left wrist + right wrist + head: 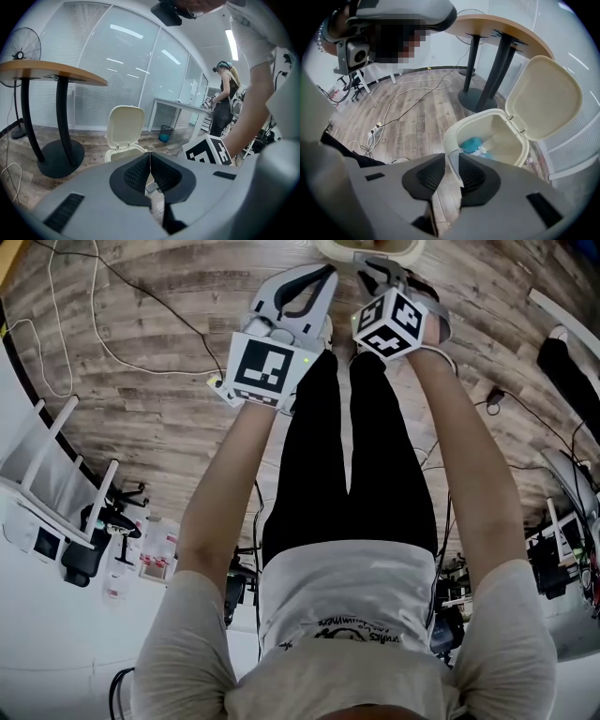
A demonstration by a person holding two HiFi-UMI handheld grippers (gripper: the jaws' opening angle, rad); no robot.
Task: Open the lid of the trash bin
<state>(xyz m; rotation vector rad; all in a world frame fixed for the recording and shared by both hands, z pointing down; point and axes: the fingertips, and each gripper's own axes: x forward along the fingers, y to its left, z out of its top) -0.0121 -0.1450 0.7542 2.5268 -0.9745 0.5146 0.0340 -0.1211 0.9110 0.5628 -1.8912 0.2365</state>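
Both empty: left gripper [150, 155] fingers pressed together, right gripper [453, 160] fingers slightly apart near trash bin [453, 139].

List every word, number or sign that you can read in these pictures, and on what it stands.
No text is legible.
Print on the shirt: upside down and blurred, unreadable.
Labels on the white containers: too small to read.
Trash bin: no lettering visible.

Round wooden table [51, 72] on black pedestal legs; standing fan [21, 44] behind it. Cables [417, 86] loose across plank floor [169, 381].
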